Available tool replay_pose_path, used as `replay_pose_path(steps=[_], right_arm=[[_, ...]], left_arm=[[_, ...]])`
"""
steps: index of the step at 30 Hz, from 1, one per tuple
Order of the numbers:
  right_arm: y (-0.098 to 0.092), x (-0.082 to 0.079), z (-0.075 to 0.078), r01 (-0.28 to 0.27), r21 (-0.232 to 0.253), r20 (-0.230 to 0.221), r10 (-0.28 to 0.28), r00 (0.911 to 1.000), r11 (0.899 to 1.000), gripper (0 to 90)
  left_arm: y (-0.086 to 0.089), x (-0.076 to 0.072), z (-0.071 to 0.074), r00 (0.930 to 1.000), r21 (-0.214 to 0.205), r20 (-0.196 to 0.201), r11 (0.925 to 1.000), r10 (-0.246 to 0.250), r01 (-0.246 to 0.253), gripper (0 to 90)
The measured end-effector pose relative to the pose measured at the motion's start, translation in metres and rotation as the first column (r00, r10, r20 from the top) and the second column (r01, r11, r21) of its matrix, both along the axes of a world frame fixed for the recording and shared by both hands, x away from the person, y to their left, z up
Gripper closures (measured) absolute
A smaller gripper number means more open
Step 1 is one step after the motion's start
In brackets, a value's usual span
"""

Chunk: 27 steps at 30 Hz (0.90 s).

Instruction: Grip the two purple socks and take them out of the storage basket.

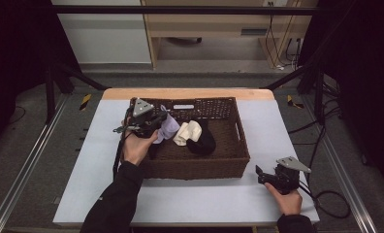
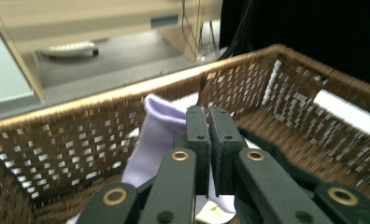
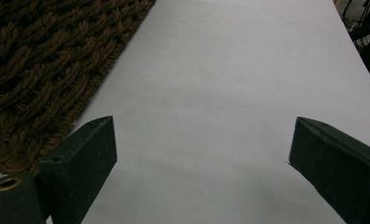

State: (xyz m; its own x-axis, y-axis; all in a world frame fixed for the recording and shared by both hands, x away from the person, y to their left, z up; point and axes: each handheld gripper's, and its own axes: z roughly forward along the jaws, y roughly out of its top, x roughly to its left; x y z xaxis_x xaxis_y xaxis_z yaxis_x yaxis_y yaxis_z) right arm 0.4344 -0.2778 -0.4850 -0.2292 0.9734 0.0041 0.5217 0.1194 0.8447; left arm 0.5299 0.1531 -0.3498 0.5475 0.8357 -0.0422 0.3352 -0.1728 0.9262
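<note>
My left gripper (image 1: 153, 124) sits over the left end of the wicker basket (image 1: 243, 145), jaws pressed together on the lavender sock (image 1: 168, 128). In the high view the sock hangs from the jaw tips toward the basket's middle, its free end drooping just beside the cream sock (image 1: 187, 132) and near the black sock (image 1: 203, 141), both of which lie on the basket floor. The lavender sock's long axis runs from my jaws down and to the right, so the coming move turns on height: I judge that the trailing end must rise above the basket rim before I carry it sideways over the left wall to the white table surface (image 1: 83, 160).

The left gripper view adds detail that the high view lacks. There my left gripper (image 2: 209, 126) shows its two jaws closed flush, with lavender sock (image 2: 157, 135) fabric bunched on their left side and emerging below them, its ribbed cuff uppermost. Behind it stands the woven wall of the wicker basket (image 2: 71, 144). This view omits the sock's lower end.

Further right, my right gripper (image 1: 263, 175) rests on the table just outside the basket's front right corner, well apart from the sock; the left hand is the nearer one. In the right gripper view its jaws stand wide apart over bare table (image 3: 230, 93), with the basket weave (image 3: 43, 60) at the left edge
</note>
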Motion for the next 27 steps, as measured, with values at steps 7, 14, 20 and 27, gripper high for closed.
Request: replay_pose_path(steps=[7,14,20,27], right_arm=[[0.0,0.0,0.0,-0.002,0.0,0.0,0.002,1.0,1.0,7.9],[0.0,0.0,0.0,0.0,-0.001,-0.002,0.0,1.0,1.0,7.9],[0.0,0.0,0.0,0.0,-0.003,-0.001,0.0,1.0,1.0,7.9],[0.0,0.0,0.0,-0.001,-0.004,-0.001,0.001,1.0,1.0,7.9]], left_arm=[[0.009,-0.015,0.02,0.9993,-0.056,0.038,0.9984,-0.004,0.006,86.8],[0.028,-0.035,0.04,0.9958,-0.103,0.091,0.9945,-0.008,0.017,86.8],[0.047,-0.043,0.053,0.9933,-0.134,0.115,0.991,0.01,0.006,86.9],[0.071,-0.055,0.066,0.9877,-0.162,0.15,0.9867,0.041,-0.017,86.8]])
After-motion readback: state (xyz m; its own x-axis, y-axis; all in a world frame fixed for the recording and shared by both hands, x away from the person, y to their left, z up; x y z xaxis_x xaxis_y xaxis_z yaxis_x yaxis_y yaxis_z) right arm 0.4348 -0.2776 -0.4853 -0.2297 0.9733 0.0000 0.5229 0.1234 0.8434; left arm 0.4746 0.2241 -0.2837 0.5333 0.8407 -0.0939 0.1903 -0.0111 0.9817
